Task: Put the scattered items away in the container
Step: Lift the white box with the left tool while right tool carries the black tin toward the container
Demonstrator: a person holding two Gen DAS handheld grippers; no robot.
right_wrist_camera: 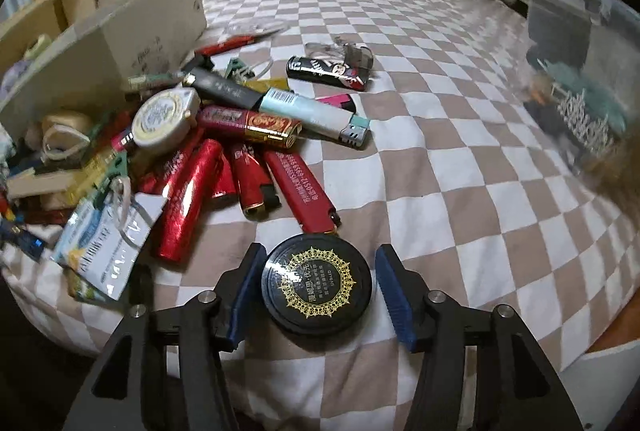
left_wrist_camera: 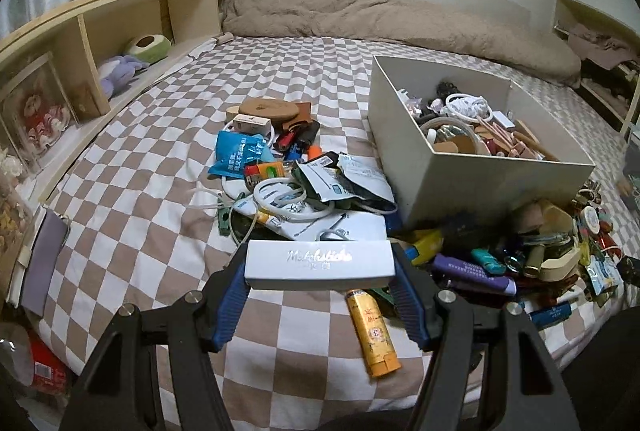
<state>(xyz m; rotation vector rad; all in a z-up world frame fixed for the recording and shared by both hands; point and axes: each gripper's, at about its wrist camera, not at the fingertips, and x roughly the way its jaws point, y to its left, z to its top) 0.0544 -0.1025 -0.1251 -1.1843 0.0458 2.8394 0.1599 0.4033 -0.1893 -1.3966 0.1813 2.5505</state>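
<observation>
My left gripper is shut on a silver matchstick box and holds it above the checkered bed, left of and nearer than the white container box, which holds several items. My right gripper is open around a round black tin with gold ornament that lies on the bed; its left finger is close to the tin and the right finger stands apart. Piles of lighters, packets and cords lie beside the container in both views.
A yellow tube lies on the bed under my left gripper. A wooden shelf with plush toys runs along the left. A beige blanket lies at the far end. A black lighter lies apart. The container's wall stands at the left.
</observation>
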